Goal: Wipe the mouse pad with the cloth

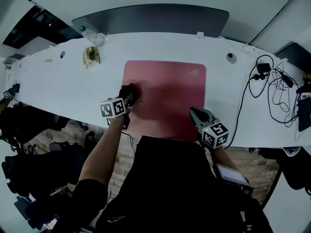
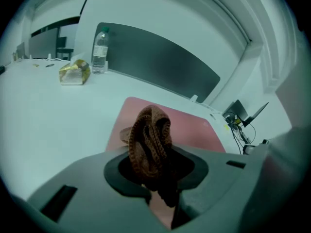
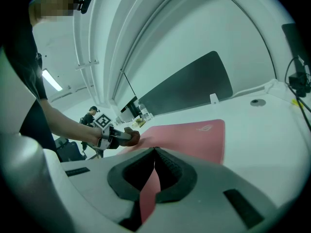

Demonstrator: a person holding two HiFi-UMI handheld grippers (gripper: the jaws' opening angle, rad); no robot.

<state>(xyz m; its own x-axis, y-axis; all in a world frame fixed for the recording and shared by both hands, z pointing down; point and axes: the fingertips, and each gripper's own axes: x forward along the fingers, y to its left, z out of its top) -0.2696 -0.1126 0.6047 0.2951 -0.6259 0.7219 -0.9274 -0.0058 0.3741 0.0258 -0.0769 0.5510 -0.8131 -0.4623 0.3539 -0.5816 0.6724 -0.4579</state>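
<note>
A red mouse pad (image 1: 167, 89) lies flat on the white table (image 1: 63, 86), in front of me. My left gripper (image 1: 130, 97) is shut on a bunched brown knitted cloth (image 1: 129, 91), which rests on the pad near its left edge. In the left gripper view the cloth (image 2: 149, 137) sticks up out of the left gripper (image 2: 154, 177), with the pad (image 2: 192, 127) beyond it. My right gripper (image 1: 194, 113) is shut, its tips over the pad's near right part. The right gripper view shows its jaws (image 3: 154, 152) meeting with nothing between them, the pad (image 3: 194, 137) ahead.
A water bottle (image 1: 92, 35) and a yellow packet (image 1: 91, 56) stand at the table's far left. Tangled black cables (image 1: 274, 89) lie at the right. A cable hole (image 1: 231, 58) sits past the pad's right corner. A dark partition (image 1: 150, 18) runs along the far edge.
</note>
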